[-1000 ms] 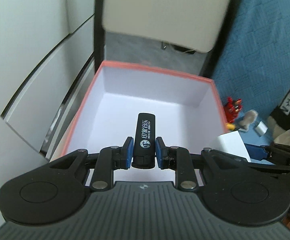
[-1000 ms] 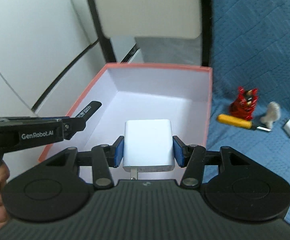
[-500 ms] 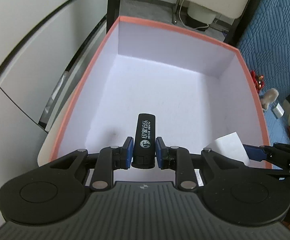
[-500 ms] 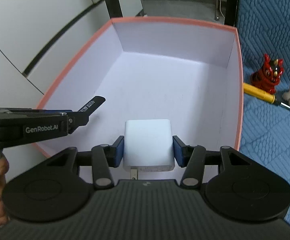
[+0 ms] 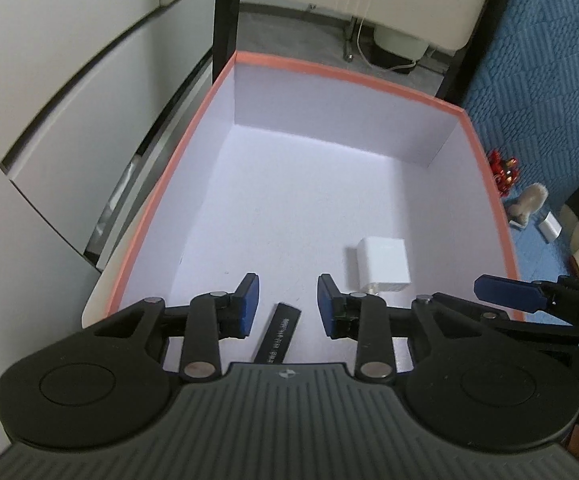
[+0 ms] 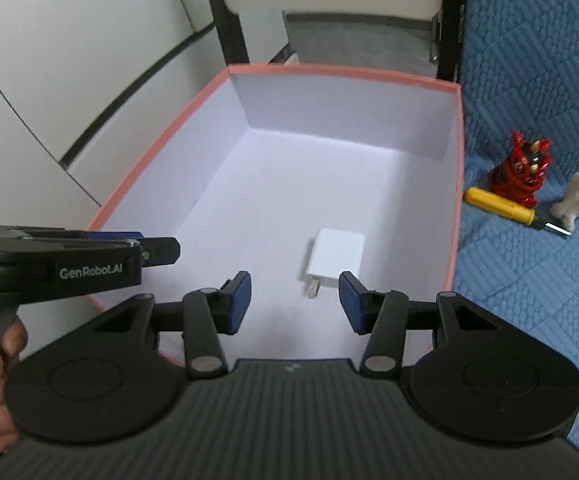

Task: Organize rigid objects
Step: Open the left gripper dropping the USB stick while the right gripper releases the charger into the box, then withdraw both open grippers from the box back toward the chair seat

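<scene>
An orange-rimmed box [image 5: 353, 76] with a white inside lies below both grippers; it also shows in the right wrist view [image 6: 341, 70]. A black stick with white print [image 5: 279, 334] lies on the box floor under my left gripper [image 5: 288, 300], which is open and empty. A white plug adapter [image 6: 336, 258] lies on the box floor ahead of my right gripper [image 6: 294, 300], also open and empty. The adapter shows in the left wrist view [image 5: 383, 266] too.
On the blue quilted cloth [image 6: 529, 100] right of the box stand a red figurine [image 6: 519, 172], a yellow-handled tool [image 6: 501, 205], a small fuzzy toy [image 6: 575, 198] and a small white block [image 5: 550, 227]. White cabinet doors [image 6: 69, 60] stand to the left.
Both grippers opened over the box. The black stick dropped from the left gripper and the white adapter from the right; both now lie on the box floor.
</scene>
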A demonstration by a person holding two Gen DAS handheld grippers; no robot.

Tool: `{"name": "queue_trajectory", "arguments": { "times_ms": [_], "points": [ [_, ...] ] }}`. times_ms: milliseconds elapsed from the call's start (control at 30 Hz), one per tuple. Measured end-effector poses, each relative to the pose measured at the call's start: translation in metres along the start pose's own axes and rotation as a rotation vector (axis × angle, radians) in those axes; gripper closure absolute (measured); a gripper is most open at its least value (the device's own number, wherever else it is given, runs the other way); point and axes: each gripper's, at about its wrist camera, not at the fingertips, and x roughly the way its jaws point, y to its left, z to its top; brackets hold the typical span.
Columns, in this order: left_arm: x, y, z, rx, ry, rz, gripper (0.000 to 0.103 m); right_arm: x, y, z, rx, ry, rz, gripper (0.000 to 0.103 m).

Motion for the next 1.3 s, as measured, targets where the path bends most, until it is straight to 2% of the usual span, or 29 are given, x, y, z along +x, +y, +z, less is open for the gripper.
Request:
{"name": "queue_trajectory", "arguments": {
  "times_ms": [300, 500, 767, 1300],
  "points": [
    [-0.029, -0.045, 0.002, 0.035, -0.068, -0.04, 0.066, -0.046, -0.028, -0.006, 0.018, -0.081, -0.052, 0.051],
    [-0.045, -0.078, -0.004, 0.076, -0.083, -0.062, 0.066, -0.073, -0.055, -0.019, 0.055, -0.11, -0.082, 0.051],
    [-0.057, -0.121, -0.027, 0.122, -0.096, -0.091, 0.066, -0.099, -0.086, -0.04, 0.101, -0.132, -0.114, 0.051],
    [-0.052, -0.199, -0.084, 0.206, -0.063, -0.119, 0.066, -0.134, -0.148, -0.085, 0.171, -0.134, -0.16, 0.051]
  ]
}}
